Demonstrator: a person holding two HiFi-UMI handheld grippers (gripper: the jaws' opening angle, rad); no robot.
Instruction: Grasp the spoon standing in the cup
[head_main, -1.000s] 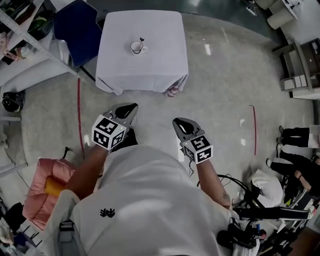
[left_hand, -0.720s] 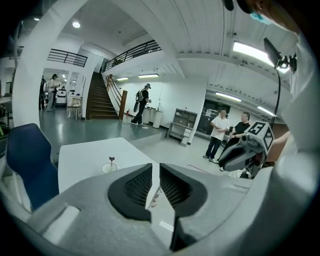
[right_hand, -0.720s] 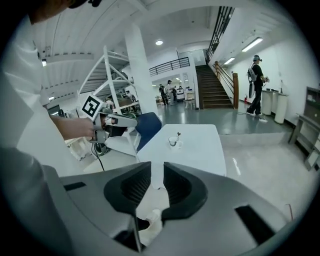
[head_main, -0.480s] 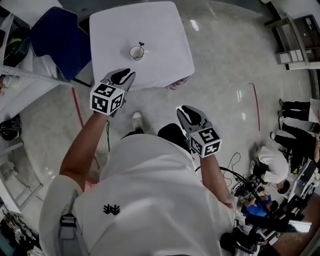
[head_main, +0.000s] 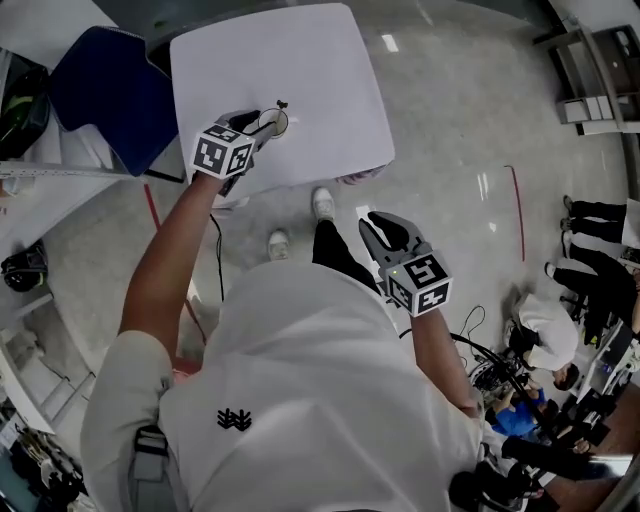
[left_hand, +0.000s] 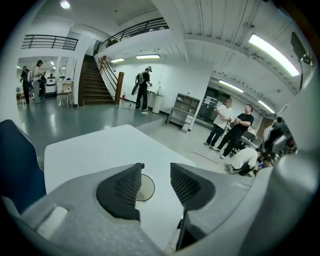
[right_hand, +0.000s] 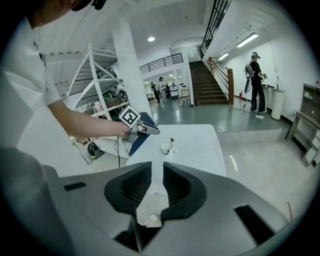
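Since the earlier frame the L tongs have gone from by the person's waist out over the worktop, and now sit right at the cup. The person has stepped up close to the worktop edge too. L jaws are opening: pads apart, nothing pressed. In the left gripper view the cup's rim shows in the gap, lower down, partly behind the L pad. The spoon stands in the cup w/ its dark top end poking above the rim on the side away from the tongs. It isn't gripped. The cup is on the worktop's near-left part, not far from the edge. R tongs hang low over the floor by the person's leg, well apart from the worktop. Their jaws are a little apart, nothing btwn them. A blue chair stands just left of the worktop.
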